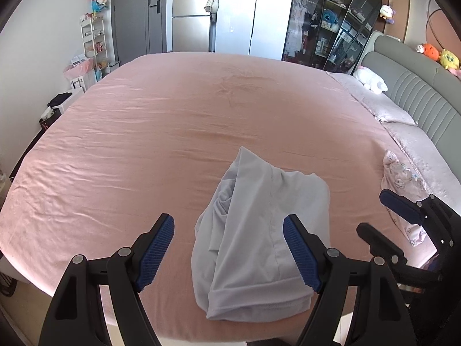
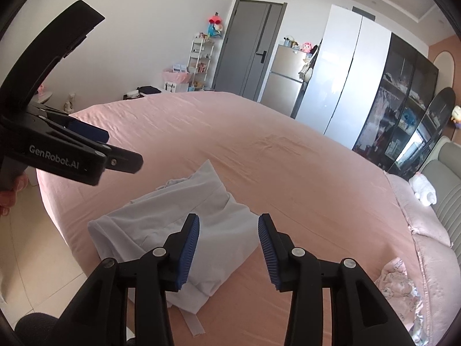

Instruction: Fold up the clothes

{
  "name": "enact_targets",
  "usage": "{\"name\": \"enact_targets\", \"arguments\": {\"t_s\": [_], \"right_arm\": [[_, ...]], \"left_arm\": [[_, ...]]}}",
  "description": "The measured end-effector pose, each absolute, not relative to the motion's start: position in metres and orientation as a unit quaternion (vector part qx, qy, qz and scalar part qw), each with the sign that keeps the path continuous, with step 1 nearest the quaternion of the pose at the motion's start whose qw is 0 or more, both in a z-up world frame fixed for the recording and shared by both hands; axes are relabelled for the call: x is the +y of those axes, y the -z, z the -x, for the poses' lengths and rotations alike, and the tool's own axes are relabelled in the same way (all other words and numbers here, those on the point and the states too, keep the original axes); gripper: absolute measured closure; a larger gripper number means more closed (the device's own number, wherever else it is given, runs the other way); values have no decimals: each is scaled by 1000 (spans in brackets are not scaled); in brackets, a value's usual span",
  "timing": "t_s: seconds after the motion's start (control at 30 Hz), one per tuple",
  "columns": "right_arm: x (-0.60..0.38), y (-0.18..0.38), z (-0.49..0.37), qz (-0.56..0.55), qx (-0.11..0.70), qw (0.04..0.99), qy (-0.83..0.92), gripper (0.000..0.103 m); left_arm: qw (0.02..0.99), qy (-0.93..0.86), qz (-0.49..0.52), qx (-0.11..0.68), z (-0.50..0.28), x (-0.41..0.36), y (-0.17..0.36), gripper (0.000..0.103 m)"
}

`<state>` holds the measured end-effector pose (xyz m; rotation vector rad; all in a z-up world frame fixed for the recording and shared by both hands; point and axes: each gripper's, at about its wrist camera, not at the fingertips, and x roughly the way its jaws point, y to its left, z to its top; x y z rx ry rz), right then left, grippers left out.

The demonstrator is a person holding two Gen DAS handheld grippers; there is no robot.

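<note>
Ahead of me I note a bed under a pink sheet, grey padded headboard, white plush toy on the pillows, silver fridge, grey door, white wardrobe

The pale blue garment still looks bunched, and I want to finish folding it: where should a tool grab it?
Grip the pale blue garment at its hemmed near edge, coming low from the bed's near side. That flat edge lies exposed; the far end is bunched.
</note>
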<state>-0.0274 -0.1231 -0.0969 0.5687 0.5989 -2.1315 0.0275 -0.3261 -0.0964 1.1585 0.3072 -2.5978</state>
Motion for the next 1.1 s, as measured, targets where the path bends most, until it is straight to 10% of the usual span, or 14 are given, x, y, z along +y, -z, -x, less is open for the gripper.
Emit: {"name": "enact_targets", "arguments": {"t_s": [0.13, 0.37, 0.67, 1.1], "right_arm": [[-120, 118, 57, -294, 153, 463, 822, 28], [-101, 171, 113, -423, 0, 450, 786, 25], [-83, 233, 162, -539, -219, 441, 683, 21], [-114, 246, 175, -559, -255, 496, 613, 0]], "left_arm": [[141, 887, -420, 130, -11, -344, 120, 25], [75, 875, -420, 229, -5, -376, 150, 0], [45, 858, -438, 266, 3, -392, 179, 0], [-21, 825, -446, 347, 5, -400, 207, 0]]}}
